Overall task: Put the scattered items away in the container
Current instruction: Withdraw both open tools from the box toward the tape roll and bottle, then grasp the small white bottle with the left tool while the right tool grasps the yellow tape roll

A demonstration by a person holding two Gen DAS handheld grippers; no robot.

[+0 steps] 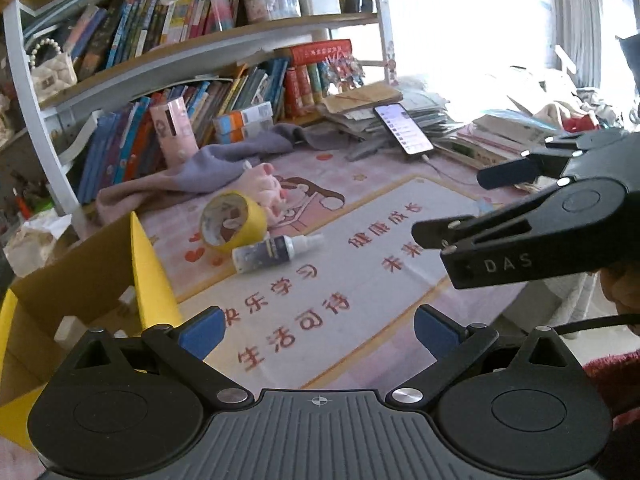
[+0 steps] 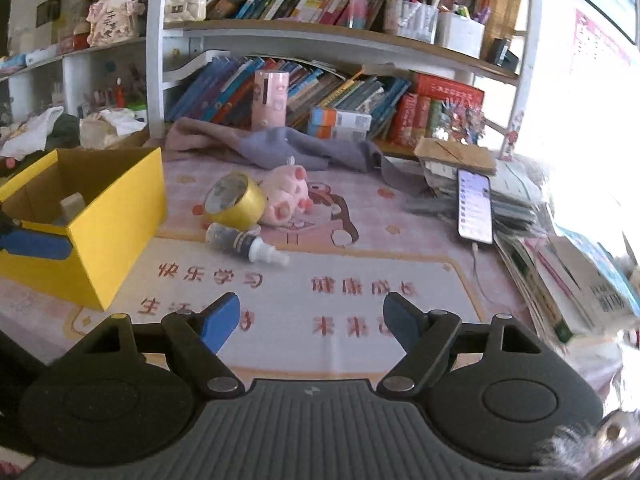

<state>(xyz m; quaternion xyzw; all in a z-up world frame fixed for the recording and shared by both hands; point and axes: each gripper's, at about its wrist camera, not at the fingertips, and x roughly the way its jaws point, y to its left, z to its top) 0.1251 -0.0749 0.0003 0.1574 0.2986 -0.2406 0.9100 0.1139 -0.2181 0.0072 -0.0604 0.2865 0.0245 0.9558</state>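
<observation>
A yellow tape roll, a small spray bottle lying on its side and a pink plush toy lie together on the pink desk mat. The yellow cardboard box stands open at the left with a pale item inside. My left gripper is open and empty, near the box's corner. My right gripper is open and empty over the mat's near part; it also shows in the left wrist view.
A grey-pink cloth lies behind the toy. A phone on a cable leans on paper stacks at the right. Bookshelves with books and a pink tube line the back. Books pile along the right edge.
</observation>
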